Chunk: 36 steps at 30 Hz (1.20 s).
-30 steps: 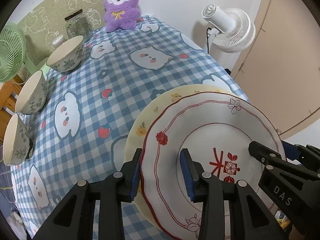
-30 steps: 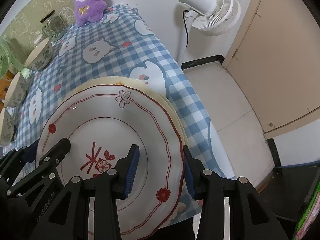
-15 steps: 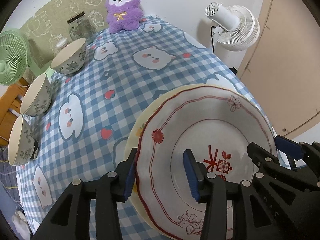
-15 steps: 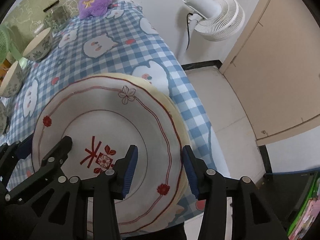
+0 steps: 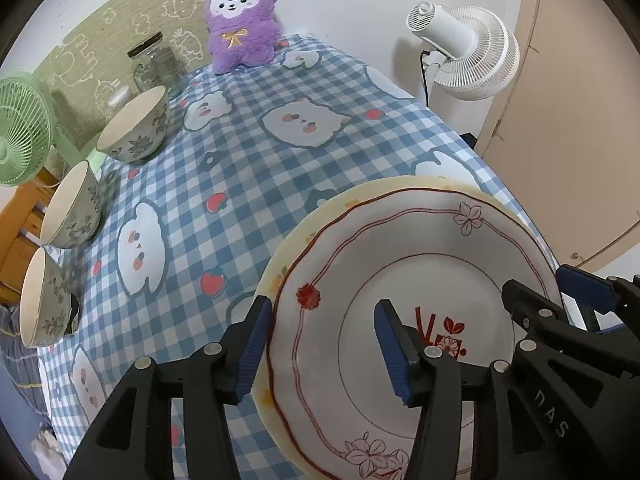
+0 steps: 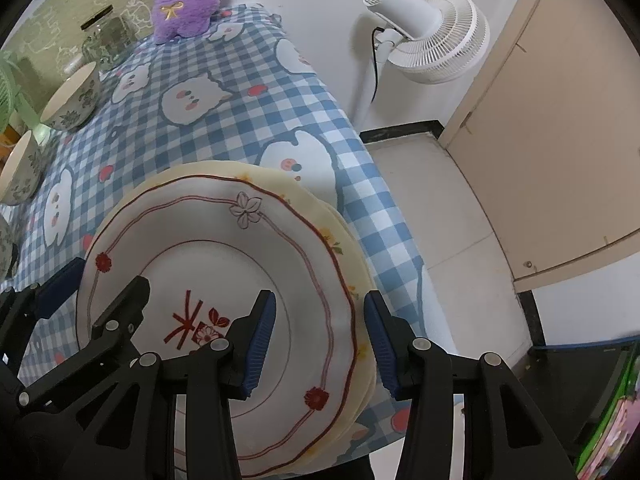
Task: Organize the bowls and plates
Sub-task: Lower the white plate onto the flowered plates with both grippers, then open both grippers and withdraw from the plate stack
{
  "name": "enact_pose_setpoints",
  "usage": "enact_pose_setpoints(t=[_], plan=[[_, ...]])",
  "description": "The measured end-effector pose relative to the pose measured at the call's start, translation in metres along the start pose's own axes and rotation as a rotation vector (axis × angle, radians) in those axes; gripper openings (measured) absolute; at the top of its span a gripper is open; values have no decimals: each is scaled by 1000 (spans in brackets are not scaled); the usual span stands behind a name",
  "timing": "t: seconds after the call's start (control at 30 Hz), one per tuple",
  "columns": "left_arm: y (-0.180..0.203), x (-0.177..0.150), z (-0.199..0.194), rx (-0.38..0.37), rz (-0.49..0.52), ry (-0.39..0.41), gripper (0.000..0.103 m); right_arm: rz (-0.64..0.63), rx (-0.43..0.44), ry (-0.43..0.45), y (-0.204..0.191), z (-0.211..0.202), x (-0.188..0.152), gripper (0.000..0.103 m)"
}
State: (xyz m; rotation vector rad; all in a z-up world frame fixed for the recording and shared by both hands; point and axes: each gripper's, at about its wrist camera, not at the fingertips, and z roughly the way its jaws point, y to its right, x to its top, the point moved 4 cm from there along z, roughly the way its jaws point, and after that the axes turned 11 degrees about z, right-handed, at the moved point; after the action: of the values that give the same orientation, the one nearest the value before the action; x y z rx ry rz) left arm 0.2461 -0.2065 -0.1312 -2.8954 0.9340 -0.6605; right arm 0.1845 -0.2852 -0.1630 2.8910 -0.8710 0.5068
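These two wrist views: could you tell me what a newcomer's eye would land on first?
First the white plate with red trim, stacked on a cream plate at the table's near right edge, both grippers straddling its opposite rims with jaws open. Next the purple plush toy at the far end of the checked tablecloth, then three bowls lined along the left side.

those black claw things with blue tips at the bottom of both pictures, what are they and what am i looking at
They are two hand-held grippers; a person holds one in each hand, each with a fisheye camera looking along its fingers. The left gripper straddles the left rim of the white red-trimmed plate, its fingers just opening. The right gripper straddles the right rim, pads apart from it. That plate rests on a cream plate on the checked tablecloth. Three bowls line the left edge.
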Motion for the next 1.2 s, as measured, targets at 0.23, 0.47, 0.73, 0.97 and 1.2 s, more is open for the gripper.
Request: enact_pose_setpoints(t=[0.23, 0.47, 0.73, 0.97, 1.2], plan=[[-4, 2, -1, -51, -32, -7, 60, 36, 53, -20, 5, -1, 4, 51], [-17, 1, -1, -86, -85, -33, 78, 68, 110, 4, 7, -12, 10, 58], [-37, 0, -27, -70, -110, 17, 80, 42, 170, 86, -12, -45, 20, 73], [-64, -3, -53, -18, -177, 69, 80, 4, 188, 143, -41, -71, 24, 74], [-94, -12, -79, 23, -236, 113, 80, -49, 206, 169, -72, -98, 24, 74]])
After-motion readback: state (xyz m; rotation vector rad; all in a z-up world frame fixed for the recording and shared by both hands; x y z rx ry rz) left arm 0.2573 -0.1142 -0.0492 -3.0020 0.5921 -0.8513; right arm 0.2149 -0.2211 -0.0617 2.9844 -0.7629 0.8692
